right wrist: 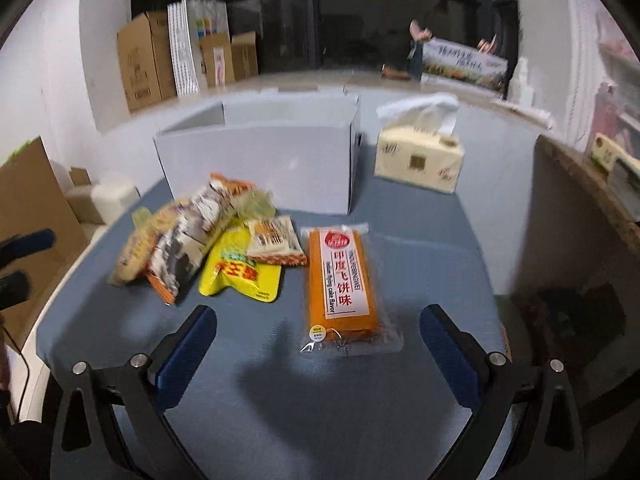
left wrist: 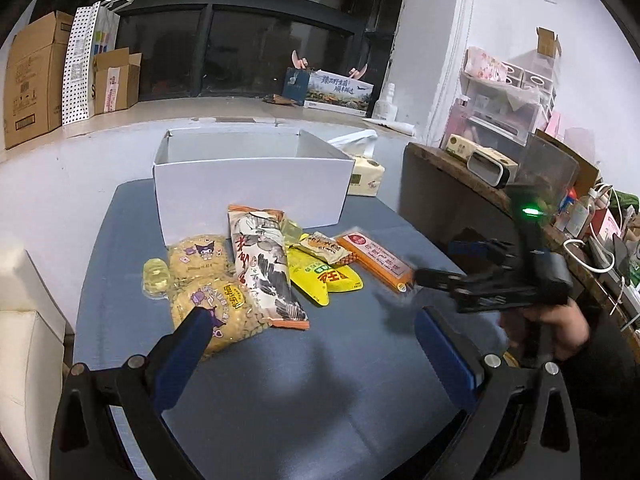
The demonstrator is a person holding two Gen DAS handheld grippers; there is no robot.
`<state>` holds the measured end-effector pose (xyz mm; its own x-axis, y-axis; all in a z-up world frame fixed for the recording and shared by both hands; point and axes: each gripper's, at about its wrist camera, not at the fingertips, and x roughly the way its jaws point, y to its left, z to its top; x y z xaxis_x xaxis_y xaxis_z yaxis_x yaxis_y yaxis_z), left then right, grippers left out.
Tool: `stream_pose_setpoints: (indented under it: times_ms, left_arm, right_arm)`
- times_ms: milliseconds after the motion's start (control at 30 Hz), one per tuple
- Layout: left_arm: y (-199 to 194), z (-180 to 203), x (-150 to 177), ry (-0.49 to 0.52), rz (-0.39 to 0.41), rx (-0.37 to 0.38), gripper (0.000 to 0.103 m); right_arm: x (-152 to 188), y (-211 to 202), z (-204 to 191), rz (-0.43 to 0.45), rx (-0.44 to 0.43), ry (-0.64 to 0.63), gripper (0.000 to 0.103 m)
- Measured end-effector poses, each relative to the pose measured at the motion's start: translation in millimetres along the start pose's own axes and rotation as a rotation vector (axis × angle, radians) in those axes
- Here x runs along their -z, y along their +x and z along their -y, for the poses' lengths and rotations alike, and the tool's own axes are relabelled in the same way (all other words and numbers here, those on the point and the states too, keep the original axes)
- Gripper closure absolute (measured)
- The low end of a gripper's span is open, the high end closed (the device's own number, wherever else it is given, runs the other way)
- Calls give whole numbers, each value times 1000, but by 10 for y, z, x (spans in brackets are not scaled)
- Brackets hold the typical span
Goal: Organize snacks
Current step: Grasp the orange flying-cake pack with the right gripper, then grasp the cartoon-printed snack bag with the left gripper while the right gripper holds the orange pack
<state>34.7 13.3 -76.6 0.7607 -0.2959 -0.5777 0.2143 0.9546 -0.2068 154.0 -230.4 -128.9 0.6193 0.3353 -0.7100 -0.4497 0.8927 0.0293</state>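
Observation:
An open white box [left wrist: 248,188] [right wrist: 264,160] stands at the back of the blue table. In front of it lie snack packs: two yellow Kuromi bags [left wrist: 208,292], a long white-and-orange bag [left wrist: 264,264] [right wrist: 188,236], a yellow pouch [left wrist: 320,276] [right wrist: 240,276], a small orange-striped pack [left wrist: 326,249] [right wrist: 274,240] and an orange cake pack [left wrist: 378,262] [right wrist: 344,288]. My left gripper [left wrist: 316,332] is open and empty, its left finger over a Kuromi bag. My right gripper [right wrist: 318,332] [left wrist: 416,284] is open and empty, just short of the orange cake pack.
A tissue pack [right wrist: 420,156] [left wrist: 364,178] stands right of the box. A dark wooden side table [left wrist: 460,184] with clutter is at the right. Cardboard boxes [left wrist: 36,76] line the window ledge. White cushions [left wrist: 24,344] are at the left.

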Motion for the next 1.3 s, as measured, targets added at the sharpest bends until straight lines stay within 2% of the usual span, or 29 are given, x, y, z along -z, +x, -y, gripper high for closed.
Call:
stream_pose_setpoints:
  times_ms: [100,300,400,467,500,567,600,633,700,767,867,933,1067,1233,1300]
  left_arm:
    - [10,-11,10,-6,-5,-4,0]
    - [58,-39,48,-18,-20,-10,0]
    - [88,-60,62,-26,-27,-16,0]
    - [106,-74,63,-31,-30,-17,0]
    - [116,-76,65,-32,-33,-18,0]
    - [143,-86,67,-37,-40,-26,0]
    - [159,-91,63,-37,-43,-25,0]
    - [177,-93,57,-39,-45,-25,0]
    - [234,-101,20,-34,-52,-27,0]
    - [302,-119,-42,-23,-54,-25,0]
    - [524,-160,-211,-12,-70,-40,0]
    - [719,-173,-330,6,-82,-48,0]
    - [1185,-197,-520,55,-142,-102,0]
    - [1743,-309,-609,82,-232,-157,0]
    - [1908,-352,-587,83,-266,-167,22]
  right_arm:
    - [-92,391,61,-77,30,-38,0]
    - [-259,872,196,-158,14,-33,0]
    - [-228,1079,211,-234,23,-43,0]
    - [-230,1065,249,-212,12,-27,1]
    - [-221,1052,231,-212,16,-36,3]
    - [-215,976,194,-196,3,-55,22]
    - [-203,920,177,-188,14,-59,40]
    - [-178,869,171,-188,10,-56,42]
    - [-124,790,200,-183,-26,-30,43]
    - [-68,657,308,-167,-78,53,44]
    - [27,366,439,-113,-144,160,44]
    - [76,131,480,-68,-152,196,44]
    - [121,-226,515,-1,-179,229,44]
    - [116,-393,479,44,-205,226,44]
    - [102,-394,453,56,-210,219,44]
